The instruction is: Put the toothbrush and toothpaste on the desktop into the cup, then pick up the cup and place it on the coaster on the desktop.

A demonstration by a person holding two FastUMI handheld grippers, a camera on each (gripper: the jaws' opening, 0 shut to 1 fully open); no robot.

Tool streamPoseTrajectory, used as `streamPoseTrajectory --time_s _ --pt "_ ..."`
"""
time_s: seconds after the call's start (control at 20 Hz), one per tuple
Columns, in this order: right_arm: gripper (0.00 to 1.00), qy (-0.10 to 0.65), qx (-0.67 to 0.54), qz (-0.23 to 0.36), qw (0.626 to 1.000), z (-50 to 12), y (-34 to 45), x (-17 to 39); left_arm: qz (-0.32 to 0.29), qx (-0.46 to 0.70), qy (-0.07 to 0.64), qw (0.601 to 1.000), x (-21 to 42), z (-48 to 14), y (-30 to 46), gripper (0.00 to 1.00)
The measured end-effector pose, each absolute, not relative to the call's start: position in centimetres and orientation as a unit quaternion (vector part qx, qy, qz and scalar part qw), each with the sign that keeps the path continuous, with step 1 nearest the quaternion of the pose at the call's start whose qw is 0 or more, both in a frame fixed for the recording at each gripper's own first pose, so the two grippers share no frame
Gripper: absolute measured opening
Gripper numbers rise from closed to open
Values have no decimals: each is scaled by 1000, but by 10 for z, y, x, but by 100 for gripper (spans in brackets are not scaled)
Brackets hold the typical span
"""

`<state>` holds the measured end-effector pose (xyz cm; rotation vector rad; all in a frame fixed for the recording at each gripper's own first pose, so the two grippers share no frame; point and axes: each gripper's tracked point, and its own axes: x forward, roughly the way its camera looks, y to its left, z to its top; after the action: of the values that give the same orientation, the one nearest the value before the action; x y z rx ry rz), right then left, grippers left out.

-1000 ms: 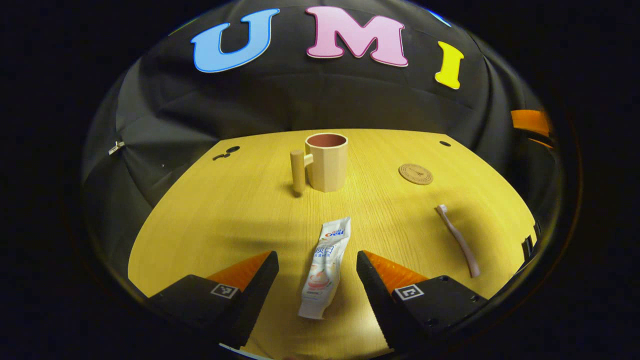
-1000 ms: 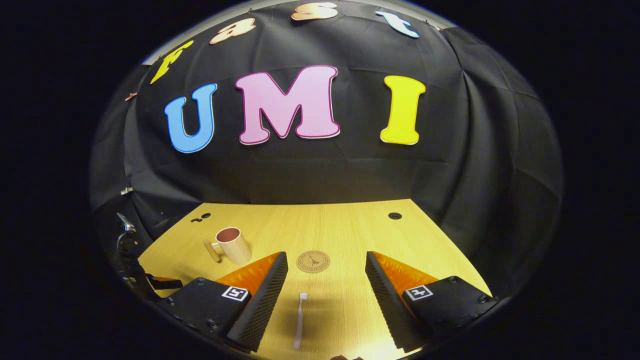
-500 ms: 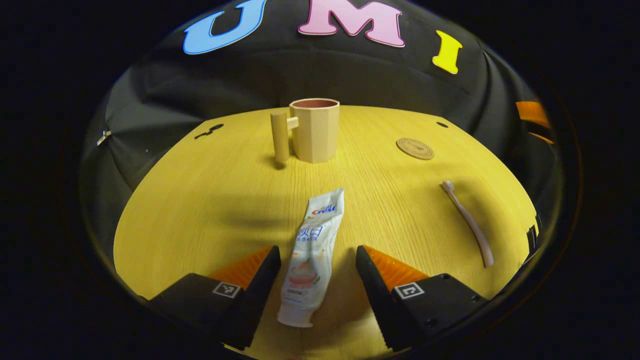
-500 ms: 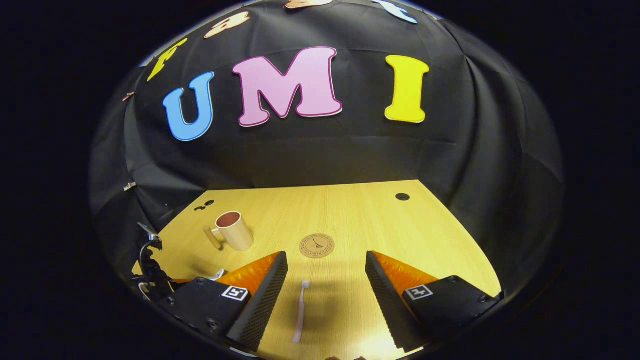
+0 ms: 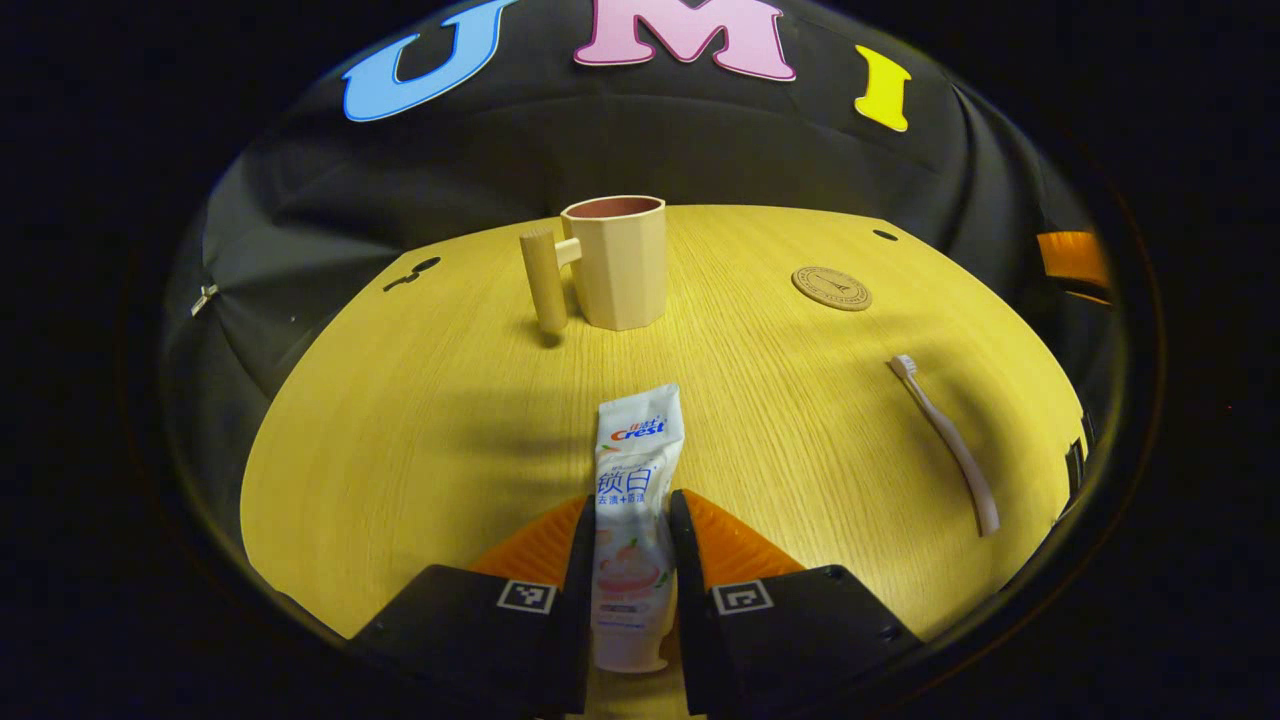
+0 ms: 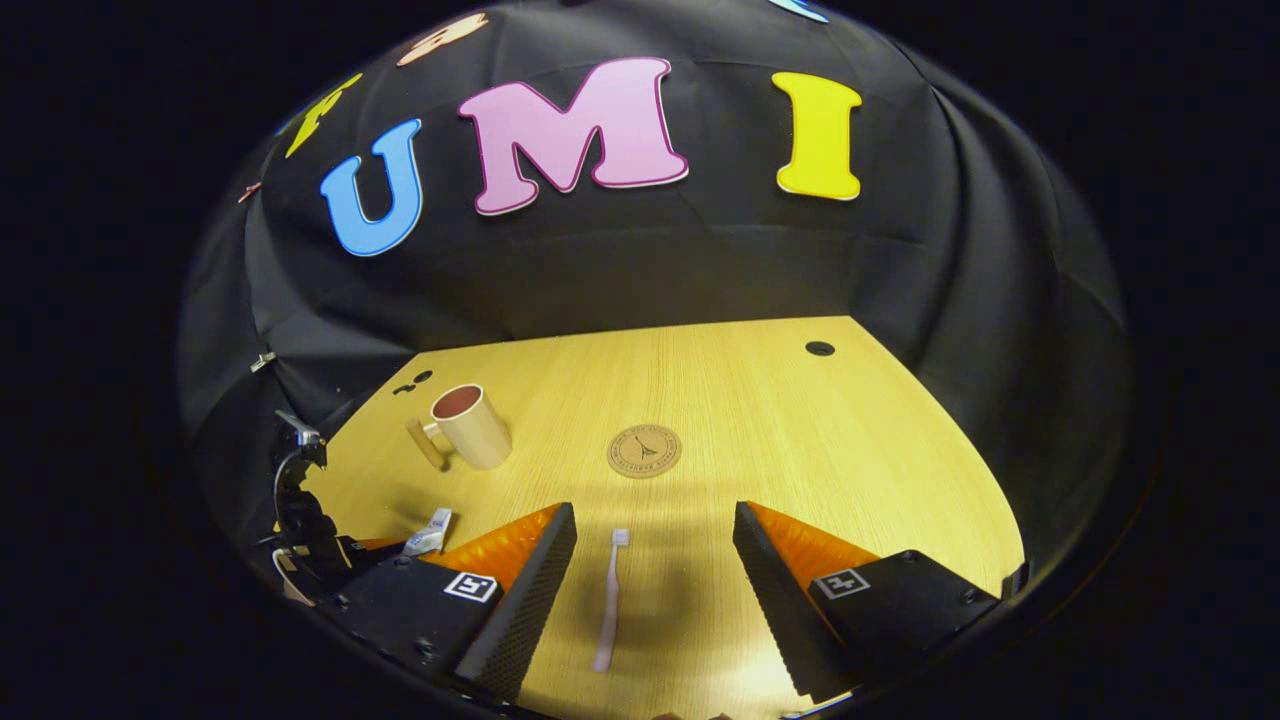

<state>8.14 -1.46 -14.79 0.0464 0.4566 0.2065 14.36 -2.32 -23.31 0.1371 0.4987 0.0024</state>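
In the left gripper view, my left gripper [image 5: 632, 508] is shut on the lower half of the white toothpaste tube [image 5: 636, 440], which lies flat on the wooden desktop [image 5: 420, 420] with its cap end toward me. The beige cup [image 5: 615, 262], upright with its handle to the left, stands straight ahead beyond the tube. Off to the right lies the pale pink toothbrush [image 5: 945, 445], with the round coaster [image 5: 831, 288] farther back. In the right gripper view, my right gripper [image 6: 650, 565] is open above the toothbrush [image 6: 610, 600], which lies between the fingers nearer the left one. The coaster [image 6: 644, 451] lies just ahead, the cup [image 6: 470, 428] to its left.
The tube's flat end [image 6: 430, 532] and the left gripper's body [image 6: 300, 520] show at the left edge of the right gripper view. A cable hole [image 6: 819, 348] sits near the desktop's back right corner. Black cloth walls close off the back and sides.
My left gripper moved forward and lower and shut its fingers on the toothpaste tube. My right gripper, still open, came down and forward over the toothbrush.
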Motion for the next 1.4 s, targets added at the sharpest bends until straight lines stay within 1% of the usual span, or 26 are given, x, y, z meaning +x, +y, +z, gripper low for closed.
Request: streamPoseTrajectory --time_s 0.1,0.15,0.25,0.3,0.4,0.6,0.75,0.95,1.1,1.2,1.4 --pt "98 245 18 106 963 -160 -13 78 0 76 245 967 141 -233 -26 43" --pt "98 256 14 108 961 -167 -12 75 4 83 245 966 138 -233 -28 37" --pt "98 274 8 112 955 -178 -11 70 11 113 241 964 138 -232 -30 30" --pt "98 282 8 113 953 -182 -11 69 10 130 237 963 136 -232 -33 24" --pt "98 293 9 114 949 -189 -10 68 -5 141 238 961 134 -232 -40 22" --pt "97 309 2 109 945 -201 -12 69 -9 115 240 964 130 -233 -40 21" --pt "98 323 -3 104 941 -213 -12 69 6 63 228 972 122 -220 -31 20" --pt "98 354 -22 99 930 -237 -9 65 21 43 213 976 104 -203 -8 20" --pt "98 368 -30 99 924 -252 0 65 41 27 213 976 90 -201 9 20" --pt "98 378 -36 98 920 -262 5 64 49 28 221 974 80 -206 17 20" --pt "98 407 -42 85 909 -286 12 59 33 57 218 974 69 -208 15 20"
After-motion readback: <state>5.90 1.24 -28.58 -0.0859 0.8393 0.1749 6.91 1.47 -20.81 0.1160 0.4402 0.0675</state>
